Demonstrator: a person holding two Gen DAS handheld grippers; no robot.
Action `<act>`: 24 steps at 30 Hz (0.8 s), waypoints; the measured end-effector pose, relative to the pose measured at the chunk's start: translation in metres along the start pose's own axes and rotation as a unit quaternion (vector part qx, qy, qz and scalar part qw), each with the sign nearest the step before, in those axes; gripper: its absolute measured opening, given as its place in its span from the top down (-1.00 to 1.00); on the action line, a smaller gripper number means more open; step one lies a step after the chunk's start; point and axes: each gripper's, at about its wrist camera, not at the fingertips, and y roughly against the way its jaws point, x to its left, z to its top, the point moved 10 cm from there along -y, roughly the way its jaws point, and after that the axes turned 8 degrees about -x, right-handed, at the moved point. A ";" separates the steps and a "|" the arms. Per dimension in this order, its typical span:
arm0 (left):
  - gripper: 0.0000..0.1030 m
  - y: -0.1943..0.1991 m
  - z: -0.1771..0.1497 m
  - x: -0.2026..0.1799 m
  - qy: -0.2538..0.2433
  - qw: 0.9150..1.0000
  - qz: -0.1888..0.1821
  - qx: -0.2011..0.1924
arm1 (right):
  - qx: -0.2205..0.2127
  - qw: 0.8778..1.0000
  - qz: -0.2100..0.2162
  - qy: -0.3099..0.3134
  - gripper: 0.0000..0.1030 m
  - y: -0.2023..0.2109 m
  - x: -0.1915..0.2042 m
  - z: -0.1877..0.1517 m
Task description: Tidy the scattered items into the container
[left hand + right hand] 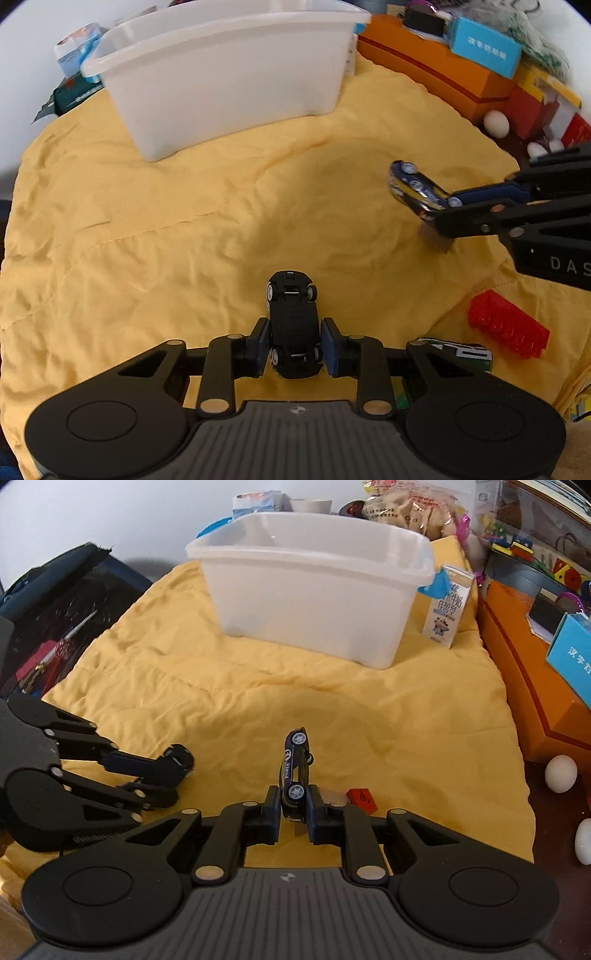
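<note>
1. A black toy car (293, 325) is pinched belly-up between the dark blue pads of the left gripper (294, 349), so the moulded plastic chassis and all four silver-hubbed wheels are shown. The jaws are closed in just as far as the car's width.
2. A second toy car, dark blue with yellow trim (294, 775), is clamped on its side in the right gripper (293, 812), nose pointing away. Glossy paint, white lettering on the door, and two pale hubs stacked one above the other can be made out. Again the jaws are drawn in tight against the body.
3. Both cars are held just above a wrinkly, quilted yellow cloth (177, 229), stitch lines visible.
4. The container, a translucent white plastic tub (314, 587) with rounded corners, a rolled rim and a blue clip on one end, is sat at the far side of the cloth, well apart from both cars.
5. Left on the cloth: a ribbed red translucent block (508, 325) and a green-and-white toy car (461, 352) partly hidden behind the left gripper's linkage.
6. A small milk carton (447, 605) is stood upright just beside the tub, and smooth white eggs (560, 769) are seen off the cloth's edge by an orange box (436, 70).
</note>
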 end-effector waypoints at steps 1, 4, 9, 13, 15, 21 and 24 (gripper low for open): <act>0.37 0.003 0.003 0.003 0.004 1.000 -0.004 -0.006 | -0.002 1.000 0.001 0.000 0.69 -0.001 -0.001 0.002; 0.37 0.010 0.016 0.009 0.009 1.000 -0.005 -0.023 | -0.008 1.000 0.003 0.001 0.69 -0.008 -0.001 0.012; 0.37 0.010 0.033 0.007 0.037 0.998 -0.030 -0.037 | -0.031 0.999 0.017 -0.020 0.69 -0.021 -0.004 0.043; 0.37 0.002 0.037 -0.002 0.084 0.992 -0.082 -0.037 | -0.026 0.994 0.068 -0.087 0.69 -0.042 -0.004 0.059; 0.37 -0.008 0.034 -0.003 0.106 0.989 -0.095 -0.030 | -0.012 0.988 0.094 -0.119 0.69 -0.055 -0.002 0.058; 0.36 -0.026 0.016 0.022 0.111 0.992 -0.053 -0.005 | 0.040 0.984 0.094 -0.147 0.64 -0.081 -0.015 0.023; 0.36 -0.023 0.020 0.035 0.094 0.995 -0.028 -0.012 | 0.030 0.988 0.067 -0.134 0.48 -0.078 -0.027 0.021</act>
